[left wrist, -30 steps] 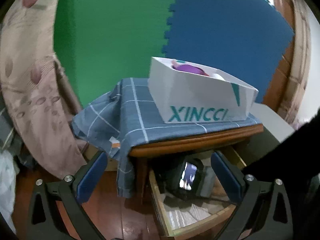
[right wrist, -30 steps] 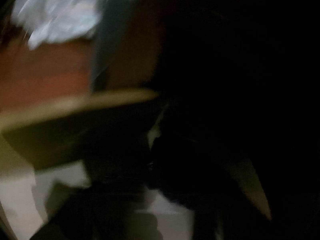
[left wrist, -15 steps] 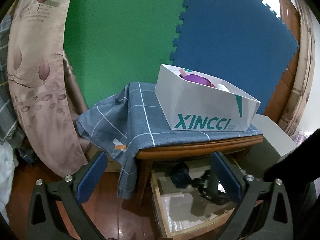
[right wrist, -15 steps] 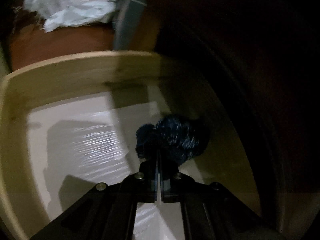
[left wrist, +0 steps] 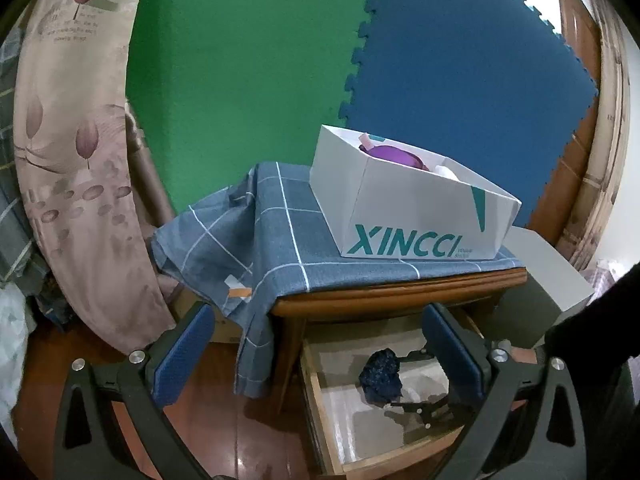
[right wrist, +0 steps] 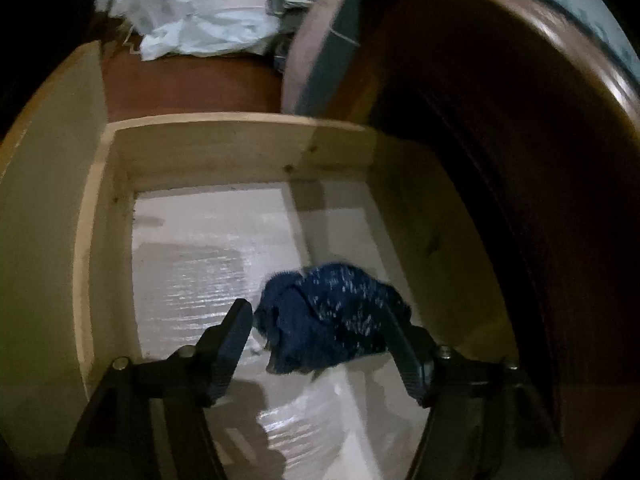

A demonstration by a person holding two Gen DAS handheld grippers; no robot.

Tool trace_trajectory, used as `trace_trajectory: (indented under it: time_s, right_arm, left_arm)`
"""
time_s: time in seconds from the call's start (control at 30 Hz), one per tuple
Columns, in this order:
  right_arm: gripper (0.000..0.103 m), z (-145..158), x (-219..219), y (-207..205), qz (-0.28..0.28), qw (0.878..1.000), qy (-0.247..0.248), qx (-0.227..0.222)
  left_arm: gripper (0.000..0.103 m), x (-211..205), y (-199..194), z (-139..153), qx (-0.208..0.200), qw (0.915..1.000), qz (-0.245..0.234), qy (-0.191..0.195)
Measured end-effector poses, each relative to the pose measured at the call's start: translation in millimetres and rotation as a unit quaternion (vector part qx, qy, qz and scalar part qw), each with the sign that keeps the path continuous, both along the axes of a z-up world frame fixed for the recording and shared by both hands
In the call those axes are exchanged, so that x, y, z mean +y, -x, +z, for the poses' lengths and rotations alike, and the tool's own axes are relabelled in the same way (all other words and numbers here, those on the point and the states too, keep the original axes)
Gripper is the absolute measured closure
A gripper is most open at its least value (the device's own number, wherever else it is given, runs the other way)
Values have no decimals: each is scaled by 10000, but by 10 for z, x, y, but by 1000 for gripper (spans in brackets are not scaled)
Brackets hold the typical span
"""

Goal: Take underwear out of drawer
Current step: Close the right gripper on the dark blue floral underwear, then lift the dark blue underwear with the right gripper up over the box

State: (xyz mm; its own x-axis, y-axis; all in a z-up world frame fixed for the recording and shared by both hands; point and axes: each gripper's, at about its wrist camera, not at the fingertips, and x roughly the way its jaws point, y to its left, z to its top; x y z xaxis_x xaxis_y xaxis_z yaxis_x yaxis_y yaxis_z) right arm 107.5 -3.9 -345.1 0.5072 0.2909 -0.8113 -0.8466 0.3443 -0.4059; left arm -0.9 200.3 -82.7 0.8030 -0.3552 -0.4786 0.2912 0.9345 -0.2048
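Over the open drawer (right wrist: 200, 152): right gripper (right wrist: 320, 336) opening.
Dark blue underwear (right wrist: 332, 316) sits loose between its spreading jaws; bare liner lies leftward.

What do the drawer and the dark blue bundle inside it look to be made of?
Drawer: pale unfinished wood, going by its knots and grain; its floor has a glossy white liner, possibly plastic. Dark blue bundle: soft crumpled fabric with light flecks, probably knit.
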Motion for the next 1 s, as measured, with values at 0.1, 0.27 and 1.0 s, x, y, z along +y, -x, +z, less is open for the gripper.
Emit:
trace_trajectory:
  time_s: [0.1, 0.27, 1.0]
  right_arm:
    - [27, -42, 47, 40, 168, 9997, 166, -28]
    - [27, -5, 91, -197, -327, 9989, -2, 321]
    - [78, 1018, -191, 63, -2449, 9665, -530, 553]
  left_arm:
    - [1, 8, -30, 1, 36, 9999, -17, 112]
    - [1, -33, -22, -11, 51, 9999, -112, 64]
    - [1, 104, -178, -80, 368, 9980, 435, 288]
